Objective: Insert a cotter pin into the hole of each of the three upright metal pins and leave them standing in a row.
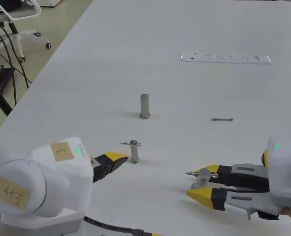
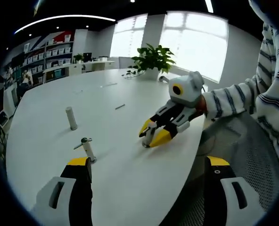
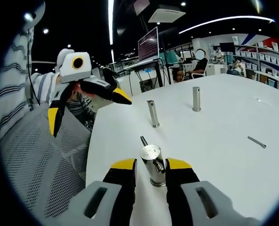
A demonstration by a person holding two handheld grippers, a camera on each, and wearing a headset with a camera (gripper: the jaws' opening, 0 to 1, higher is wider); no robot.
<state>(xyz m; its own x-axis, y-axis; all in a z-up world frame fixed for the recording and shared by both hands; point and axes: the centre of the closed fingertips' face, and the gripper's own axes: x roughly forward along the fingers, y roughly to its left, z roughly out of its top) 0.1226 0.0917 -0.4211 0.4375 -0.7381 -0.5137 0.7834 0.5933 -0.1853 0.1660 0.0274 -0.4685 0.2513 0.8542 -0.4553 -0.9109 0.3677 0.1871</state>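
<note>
While the metal pin point(image 1: 203, 177) is pinched at lower right by the right claw point(image 1: 197, 184), the left claw point(image 2: 147, 165) is held spread, seemingly free for the loose cotter pin point(image 1: 221, 119) at mid-right.

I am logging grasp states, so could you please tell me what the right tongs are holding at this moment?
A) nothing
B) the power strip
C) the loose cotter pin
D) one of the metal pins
D: in the right gripper view the right tongs sit closed on either side of a metal pin, whose round top shows between the yellow tips.
</note>
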